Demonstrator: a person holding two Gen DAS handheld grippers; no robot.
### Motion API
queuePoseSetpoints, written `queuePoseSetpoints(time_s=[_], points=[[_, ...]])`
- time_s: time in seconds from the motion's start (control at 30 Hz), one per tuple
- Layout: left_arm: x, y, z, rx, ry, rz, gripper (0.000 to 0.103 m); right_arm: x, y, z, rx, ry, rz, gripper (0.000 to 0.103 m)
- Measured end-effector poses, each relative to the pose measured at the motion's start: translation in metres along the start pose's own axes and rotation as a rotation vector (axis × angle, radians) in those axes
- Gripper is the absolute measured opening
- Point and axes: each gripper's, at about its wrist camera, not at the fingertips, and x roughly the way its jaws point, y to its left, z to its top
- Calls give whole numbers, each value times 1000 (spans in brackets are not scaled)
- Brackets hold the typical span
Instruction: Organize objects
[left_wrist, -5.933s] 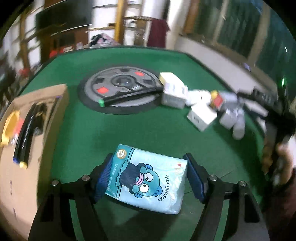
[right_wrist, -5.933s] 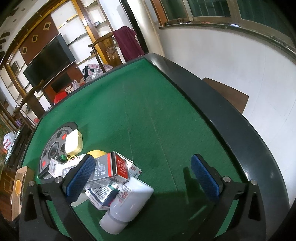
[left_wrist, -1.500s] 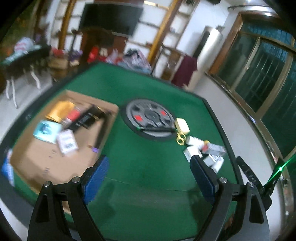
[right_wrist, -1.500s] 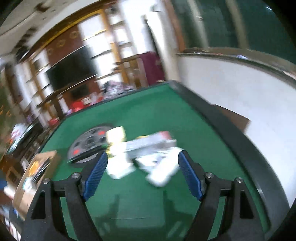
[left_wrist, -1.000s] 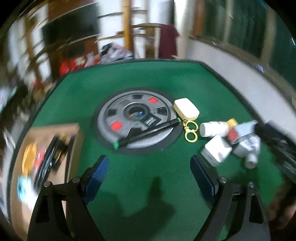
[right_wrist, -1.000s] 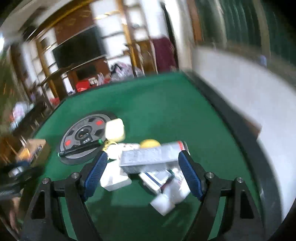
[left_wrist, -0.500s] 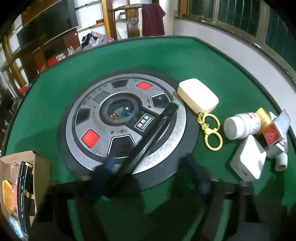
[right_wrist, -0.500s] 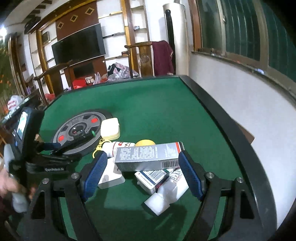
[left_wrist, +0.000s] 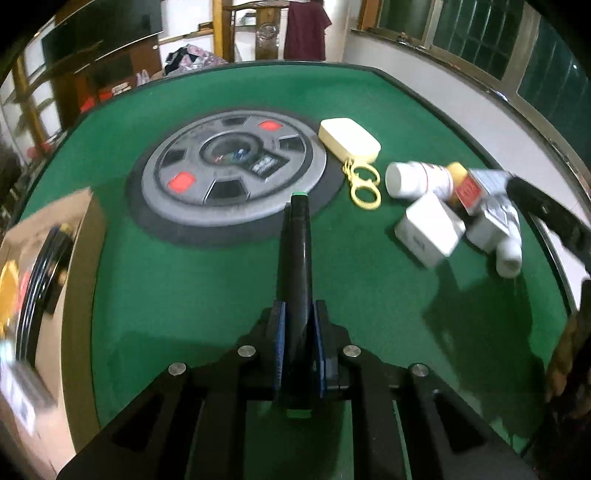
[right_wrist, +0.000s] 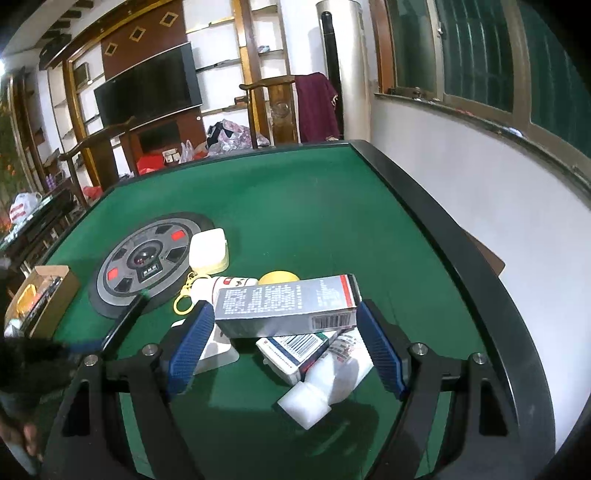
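L gripper (left_wrist: 298, 347), lower centre of frame, is clamped tight w/ pads nearly together; R gripper (right_wrist: 284, 347), lower centre, is held wide apart.

My left tongs (left_wrist: 298, 347), empty and spread wide a second ago, have closed on the black pen with green ends (left_wrist: 297, 258); half a second ago it lay slanted across the grey round disc (left_wrist: 236, 168), and now it points straight out from between the pads with its far tip over the disc's near edge. The blue tissue pack they gripped several seconds ago is out of them. My right tongs (right_wrist: 284, 345) have come in around the silver carton (right_wrist: 288, 304), which now sits between the open pads.
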Motion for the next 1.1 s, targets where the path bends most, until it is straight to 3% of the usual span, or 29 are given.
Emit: queuePoseSetpoints(time_s=[0.13, 0.23, 0.27, 0.3, 0.33, 0.37, 0.4, 0.5, 0.63, 0.8, 0.97, 1.1], points=[[-4, -3, -8, -10, -25, 59, 15, 4, -1, 0, 15, 23, 14, 80], [2, -14, -7, 25, -43, 111, 51, 5, 1, -1, 17, 28, 16, 80], [3, -19, -8, 48, -72, 145, 52, 4, 1, -1, 16, 26, 12, 80], [4, -19, -8, 62, -86, 150, 51, 4, 2, -1, 14, 23, 7, 80], [4, -19, -8, 55, -83, 133, 35, 3, 3, -1, 10, 19, 3, 80], [0, -17, -10, 38, -69, 98, 12, 3, 3, -1, 5, 16, 0, 80], [-5, -16, -13, 31, -57, 73, 12, 4, 4, -2, 1, 13, -7, 80], [-29, -14, -22, 43, -122, 65, 11, 7, 4, -3, -4, 18, -34, 79], [-72, 5, -35, -32, -209, 16, 11, 9, -4, -5, 41, 31, -47, 79], [-124, 38, -50, -113, -295, 17, 11, -6, -16, -5, 135, 11, -21, 80], [-168, 68, -54, -182, -382, 33, 11, -64, -5, 17, 254, -10, 196, 80], [-192, 84, -57, -218, -435, 29, 11, -148, 15, 67, 267, -137, 359, 80]])
